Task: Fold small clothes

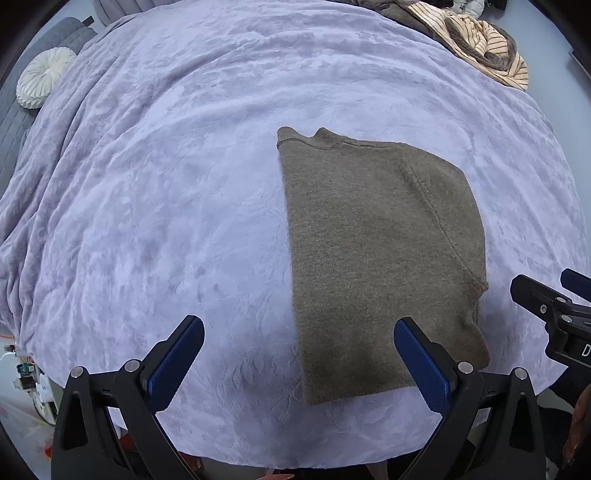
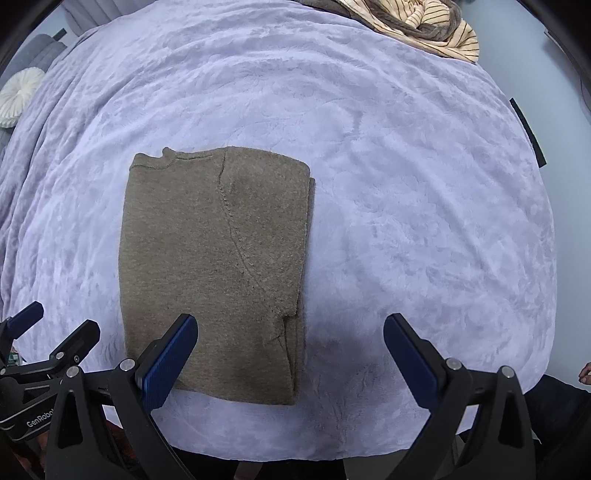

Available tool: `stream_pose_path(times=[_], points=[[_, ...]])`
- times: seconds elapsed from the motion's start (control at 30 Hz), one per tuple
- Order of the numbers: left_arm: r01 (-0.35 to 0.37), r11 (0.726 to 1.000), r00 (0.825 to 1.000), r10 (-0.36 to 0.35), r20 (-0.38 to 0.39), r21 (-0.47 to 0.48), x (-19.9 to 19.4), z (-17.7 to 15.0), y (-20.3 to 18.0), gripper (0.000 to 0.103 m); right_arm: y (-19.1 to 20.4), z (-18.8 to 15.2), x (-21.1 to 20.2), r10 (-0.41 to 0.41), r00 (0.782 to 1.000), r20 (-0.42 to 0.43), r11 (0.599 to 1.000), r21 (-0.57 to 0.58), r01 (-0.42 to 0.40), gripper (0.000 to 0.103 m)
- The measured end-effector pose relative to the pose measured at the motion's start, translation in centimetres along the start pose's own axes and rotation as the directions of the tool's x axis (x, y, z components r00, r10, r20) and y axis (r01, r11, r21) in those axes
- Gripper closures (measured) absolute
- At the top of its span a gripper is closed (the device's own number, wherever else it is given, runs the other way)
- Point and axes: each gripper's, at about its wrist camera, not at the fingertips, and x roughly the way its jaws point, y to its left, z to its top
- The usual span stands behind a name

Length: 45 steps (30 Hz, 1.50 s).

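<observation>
Your right gripper [image 2: 290,354] hung with its jaws spread wide and empty above the near edge of the folded olive-brown sweater [image 2: 216,266], and your left gripper [image 1: 299,360] gaped empty beside it. You had the sweater lying flat as a narrow rectangle on the lavender plush blanket [image 2: 406,184], probably ready for a crosswise fold; striped clothes [image 2: 424,26] waited at the far edge.

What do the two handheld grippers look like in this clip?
Both the left gripper and the right gripper have matte black angular frames, silver round pivot bolts and ribbed blue rectangular pads. White "GenRobo" lettering marks the left one's body in the right wrist view. No cables or sleeves show.
</observation>
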Motion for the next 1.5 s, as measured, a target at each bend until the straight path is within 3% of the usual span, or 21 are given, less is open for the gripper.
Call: stream_pose_path(times=[1.5], points=[[-0.005, 1.0, 1.0, 0.005, -0.005, -0.001, -0.02, 0.17, 0.47, 0.0, 0.48, -0.03, -0.04, -0.006, 1.0, -0.005, 1.0, -0.005, 0.006, 0.002]])
